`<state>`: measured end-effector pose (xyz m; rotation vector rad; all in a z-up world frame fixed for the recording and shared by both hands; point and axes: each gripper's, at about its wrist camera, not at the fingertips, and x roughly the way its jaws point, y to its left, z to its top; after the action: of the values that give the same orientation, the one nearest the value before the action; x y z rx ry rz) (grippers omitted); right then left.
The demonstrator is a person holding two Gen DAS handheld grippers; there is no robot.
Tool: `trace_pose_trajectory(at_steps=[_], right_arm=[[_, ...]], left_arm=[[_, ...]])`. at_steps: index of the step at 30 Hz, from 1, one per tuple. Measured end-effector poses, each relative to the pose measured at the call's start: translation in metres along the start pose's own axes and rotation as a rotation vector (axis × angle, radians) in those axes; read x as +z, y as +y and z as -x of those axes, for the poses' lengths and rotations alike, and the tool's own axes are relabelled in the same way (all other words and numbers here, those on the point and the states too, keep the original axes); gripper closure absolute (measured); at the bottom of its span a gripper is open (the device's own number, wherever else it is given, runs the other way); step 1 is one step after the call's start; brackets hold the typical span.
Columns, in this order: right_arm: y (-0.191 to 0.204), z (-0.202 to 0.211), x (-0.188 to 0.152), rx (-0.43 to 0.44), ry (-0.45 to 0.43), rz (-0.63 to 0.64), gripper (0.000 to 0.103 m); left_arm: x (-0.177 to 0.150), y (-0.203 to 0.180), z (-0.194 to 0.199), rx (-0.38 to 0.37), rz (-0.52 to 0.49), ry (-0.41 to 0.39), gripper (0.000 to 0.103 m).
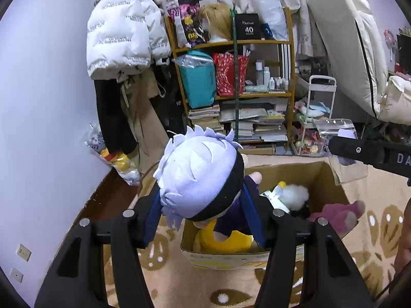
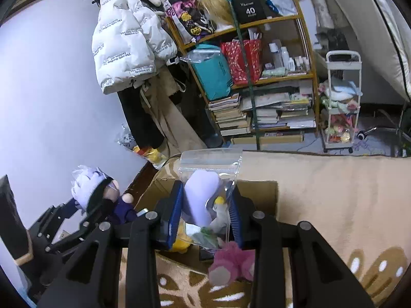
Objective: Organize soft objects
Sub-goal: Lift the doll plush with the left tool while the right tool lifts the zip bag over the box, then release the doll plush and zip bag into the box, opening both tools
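My left gripper (image 1: 201,205) is shut on a plush doll (image 1: 200,174) with pale lavender hair, a black blindfold and a dark purple outfit. It hangs over the near left part of an open cardboard box (image 1: 282,169). Inside lie a yellow plush (image 1: 226,241) and a white fluffy toy (image 1: 295,196); a pink plush (image 1: 339,215) hangs over the right rim. My right gripper (image 2: 205,210) is shut on a clear zip bag (image 2: 210,164) holding a lavender soft piece (image 2: 200,200), above the box (image 2: 257,192). The doll (image 2: 97,192) shows at the left.
The box stands on a beige rug (image 1: 372,231) with brown shapes. Behind it are a crowded wooden shelf (image 1: 231,77), hanging coats with a white jacket (image 1: 120,30), a white cart (image 1: 316,118) and a leaning mattress (image 1: 352,38). A bag of toys (image 1: 120,161) sits by the wall.
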<state>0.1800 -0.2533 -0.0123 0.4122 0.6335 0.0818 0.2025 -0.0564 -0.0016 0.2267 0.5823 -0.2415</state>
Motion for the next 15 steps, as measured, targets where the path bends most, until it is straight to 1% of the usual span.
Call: trace_pose_trajectory(at_steps=[2,4,5,8,10,12,15], right_arm=[[0.001,-0.007,-0.004,0.010,0.023,0.006,0.066],[0.006,-0.018,-0.011,0.002,0.056,0.033,0.065],[0.007,-0.021,-0.013,-0.005,0.068,0.042,0.064],[0.009,-0.033,-0.022,-0.013,0.108,0.057,0.064],[0.008,-0.037,-0.027,-0.003,0.121,0.052,0.064],[0.006,-0.036,-0.029,-0.004,0.124,0.049,0.064],[0.007,-0.029,-0.029,-0.024,0.116,0.061,0.061]], left_arm=[[-0.004,0.000,-0.010,-0.011,0.010,0.021,0.045],[-0.008,0.000,-0.018,-0.022,0.025,0.041,0.044],[-0.009,0.000,-0.021,-0.021,0.030,0.051,0.042],[-0.014,-0.001,-0.029,-0.011,0.030,0.086,0.041],[-0.017,0.000,-0.031,-0.006,0.011,0.089,0.041],[-0.017,0.001,-0.030,0.000,0.005,0.083,0.037],[-0.018,0.005,-0.023,0.000,0.029,0.078,0.034]])
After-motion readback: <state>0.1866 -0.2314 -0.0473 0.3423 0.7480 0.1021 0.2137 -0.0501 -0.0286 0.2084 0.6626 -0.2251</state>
